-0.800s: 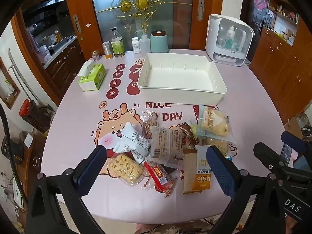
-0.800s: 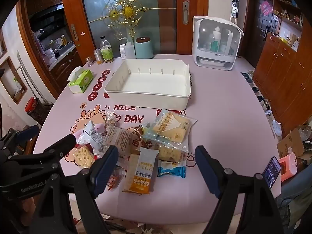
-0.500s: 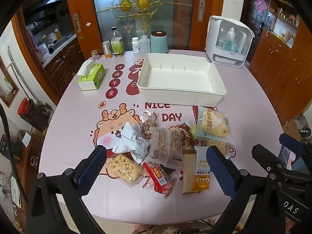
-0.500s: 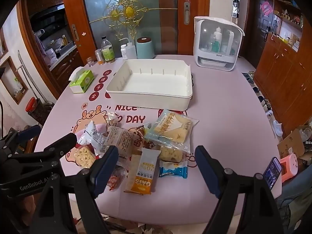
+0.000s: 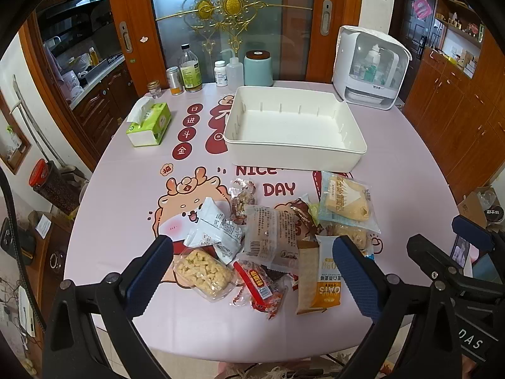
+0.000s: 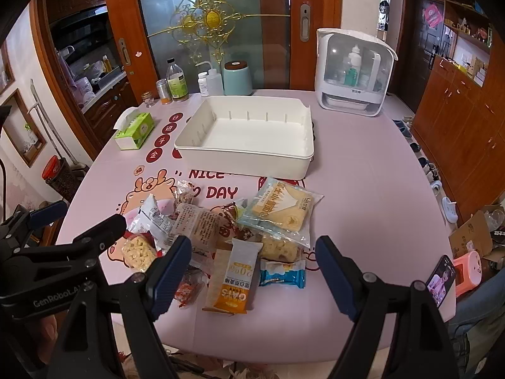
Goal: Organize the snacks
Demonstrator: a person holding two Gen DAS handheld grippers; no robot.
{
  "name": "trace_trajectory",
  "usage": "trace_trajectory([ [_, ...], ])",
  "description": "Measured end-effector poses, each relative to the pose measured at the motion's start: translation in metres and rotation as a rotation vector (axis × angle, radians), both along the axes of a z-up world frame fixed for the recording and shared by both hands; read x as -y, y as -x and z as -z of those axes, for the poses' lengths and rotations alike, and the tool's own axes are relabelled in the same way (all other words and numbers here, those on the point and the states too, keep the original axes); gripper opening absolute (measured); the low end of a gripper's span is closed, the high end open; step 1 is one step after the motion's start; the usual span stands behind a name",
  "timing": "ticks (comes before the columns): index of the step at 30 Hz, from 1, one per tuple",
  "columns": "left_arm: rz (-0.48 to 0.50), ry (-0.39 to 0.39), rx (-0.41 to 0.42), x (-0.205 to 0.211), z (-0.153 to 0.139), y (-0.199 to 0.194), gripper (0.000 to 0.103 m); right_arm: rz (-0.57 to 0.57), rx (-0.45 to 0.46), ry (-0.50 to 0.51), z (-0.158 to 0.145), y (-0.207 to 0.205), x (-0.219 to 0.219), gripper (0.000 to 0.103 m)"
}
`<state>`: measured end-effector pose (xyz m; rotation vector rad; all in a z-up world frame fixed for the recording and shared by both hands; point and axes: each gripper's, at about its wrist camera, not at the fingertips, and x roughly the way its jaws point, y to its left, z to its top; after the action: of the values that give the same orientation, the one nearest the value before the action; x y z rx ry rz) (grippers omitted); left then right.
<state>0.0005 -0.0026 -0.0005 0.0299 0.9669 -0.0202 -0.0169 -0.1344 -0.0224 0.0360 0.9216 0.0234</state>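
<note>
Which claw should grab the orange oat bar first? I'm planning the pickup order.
The right claw, probably. The oat bar lies straight ahead between its open fingers. For the left claw the bar sits off to its right, by the right finger, with a cracker bag closer.

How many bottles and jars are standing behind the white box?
6, in a row at the table's far edge: small glass jar, metal can, tall glass bottle, white pill bottle, squeeze bottle, teal canister.
</note>
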Motion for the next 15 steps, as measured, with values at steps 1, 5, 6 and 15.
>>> trace_trajectory([
  [1, -0.001, -0.001, 0.001, 0.0009, 0.0001, -0.0003, 0.100, 0.000, 0.001, 0.000, -0.0011, 0.0000, -0.0017, 0.082],
  [5, -0.001, -0.001, 0.000, -0.0001, -0.0023, 0.0004, 0.100, 0.000, 0.000, 0.001, 0.0005, 0.0006, 0.0002, 0.082],
  [6, 0.000, 0.000, 0.000, -0.0002, -0.0024, 0.0005, 0.100, 0.000, 0.000, 0.002, 0.0008, 0.0004, 0.0003, 0.082],
  [15, 0.001, 0.001, 0.003, -0.0018, -0.0020, 0.0017, 0.100, -0.001, 0.002, 0.003, 0.0011, 0.0009, -0.0025, 0.082],
])
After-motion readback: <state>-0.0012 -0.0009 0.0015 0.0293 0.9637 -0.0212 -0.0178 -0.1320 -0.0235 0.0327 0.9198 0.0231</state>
